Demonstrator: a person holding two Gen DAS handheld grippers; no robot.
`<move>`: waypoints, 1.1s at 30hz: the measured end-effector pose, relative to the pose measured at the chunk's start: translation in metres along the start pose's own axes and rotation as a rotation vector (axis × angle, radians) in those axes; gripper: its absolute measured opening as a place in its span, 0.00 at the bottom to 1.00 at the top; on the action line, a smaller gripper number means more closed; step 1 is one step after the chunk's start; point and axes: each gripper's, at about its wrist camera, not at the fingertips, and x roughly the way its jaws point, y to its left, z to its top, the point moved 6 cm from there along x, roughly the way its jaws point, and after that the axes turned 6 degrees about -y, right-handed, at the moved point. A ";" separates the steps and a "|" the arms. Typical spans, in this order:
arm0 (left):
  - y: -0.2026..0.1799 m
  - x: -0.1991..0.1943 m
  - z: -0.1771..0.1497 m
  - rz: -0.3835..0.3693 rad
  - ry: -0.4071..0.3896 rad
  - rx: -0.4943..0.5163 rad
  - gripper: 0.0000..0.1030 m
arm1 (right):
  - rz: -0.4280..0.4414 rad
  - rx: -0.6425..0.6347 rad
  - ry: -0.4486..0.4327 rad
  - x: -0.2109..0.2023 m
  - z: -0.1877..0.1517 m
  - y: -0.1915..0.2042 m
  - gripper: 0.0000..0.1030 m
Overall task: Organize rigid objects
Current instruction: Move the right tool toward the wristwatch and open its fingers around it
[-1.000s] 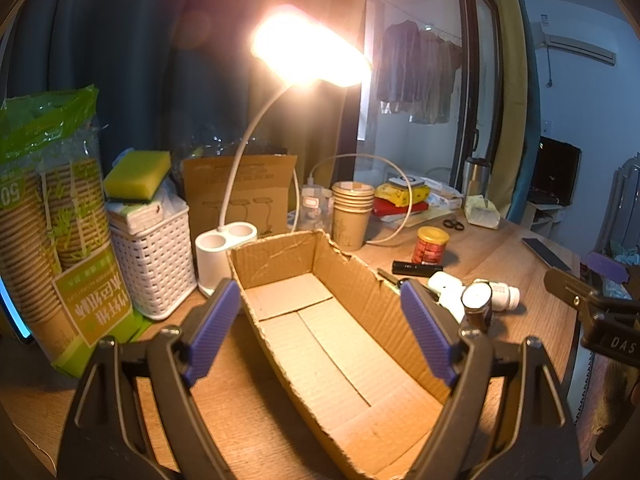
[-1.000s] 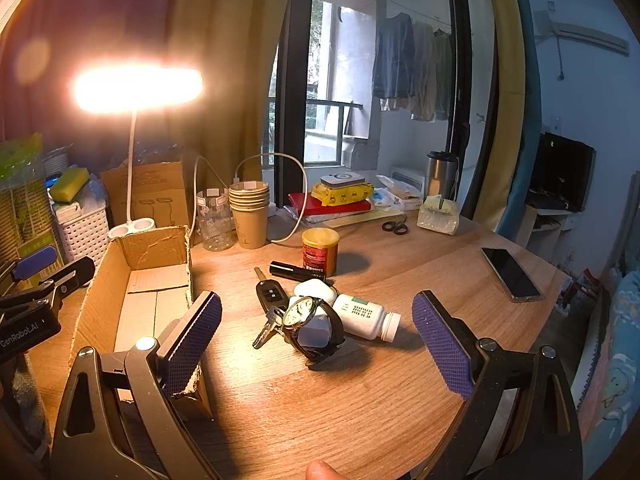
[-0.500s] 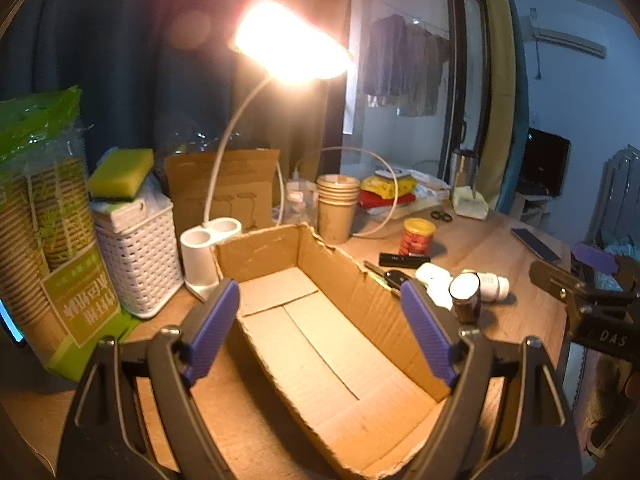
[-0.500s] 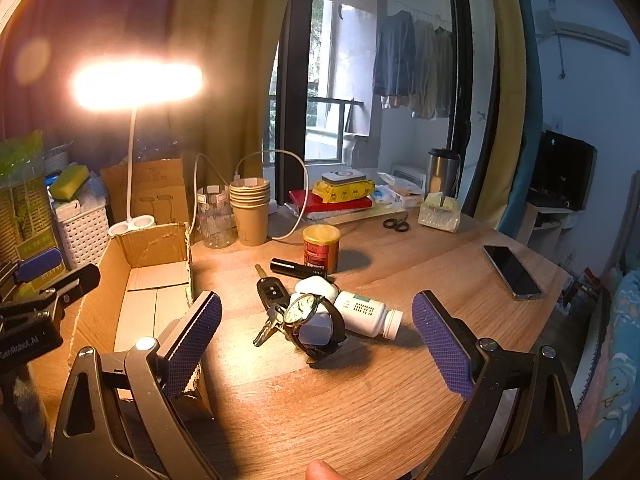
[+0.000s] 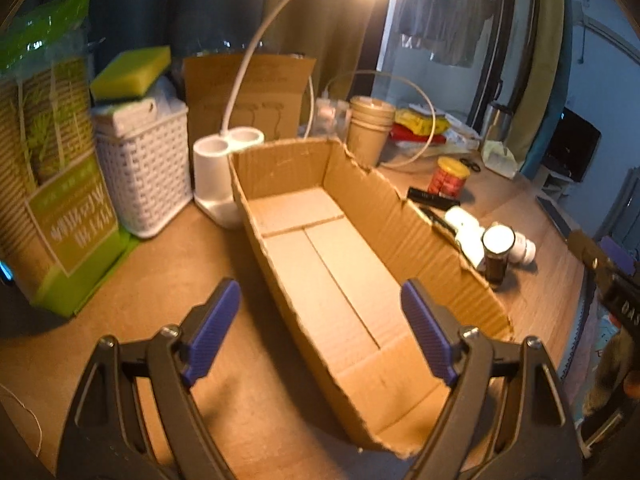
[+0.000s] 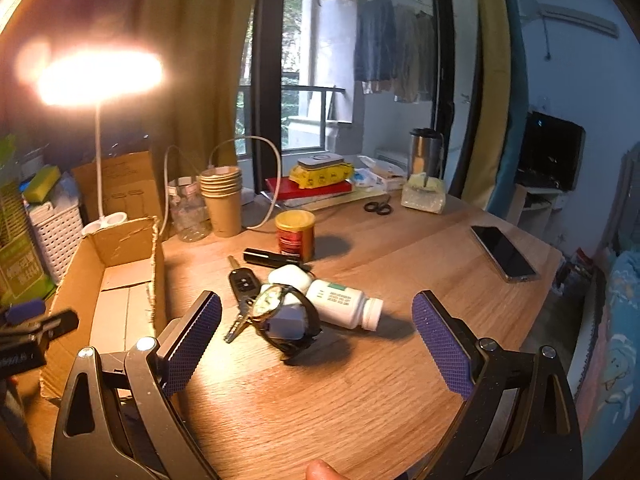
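Wristwatch (image 6: 286, 322) between open right tool (image 6: 316, 334) pads, untouched

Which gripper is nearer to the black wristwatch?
Right. The right gripper is open just before the black wristwatch; the left gripper is open over the cardboard box, the watch beyond its wall.

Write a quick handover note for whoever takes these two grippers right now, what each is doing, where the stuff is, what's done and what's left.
Left gripper: open, holding nothing, over the near end of the cardboard box.
Right gripper: open, holding nothing, facing the pile on the table.
Pile, right of the box: watch, car key, white case, pill bottle, black tube, red can.
Done: nothing; the box is empty.
Left: all of the pile; the watch lies nearest.
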 end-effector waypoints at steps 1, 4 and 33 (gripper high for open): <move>0.001 0.001 -0.003 0.004 0.015 -0.005 0.81 | -0.001 0.004 0.003 0.001 -0.001 -0.003 0.95; 0.003 0.011 -0.018 0.007 0.085 -0.035 0.81 | -0.003 0.021 0.010 0.003 -0.003 -0.013 0.95; -0.004 0.077 -0.017 -0.072 0.233 0.120 0.11 | 0.031 0.117 0.098 0.036 -0.033 -0.038 0.95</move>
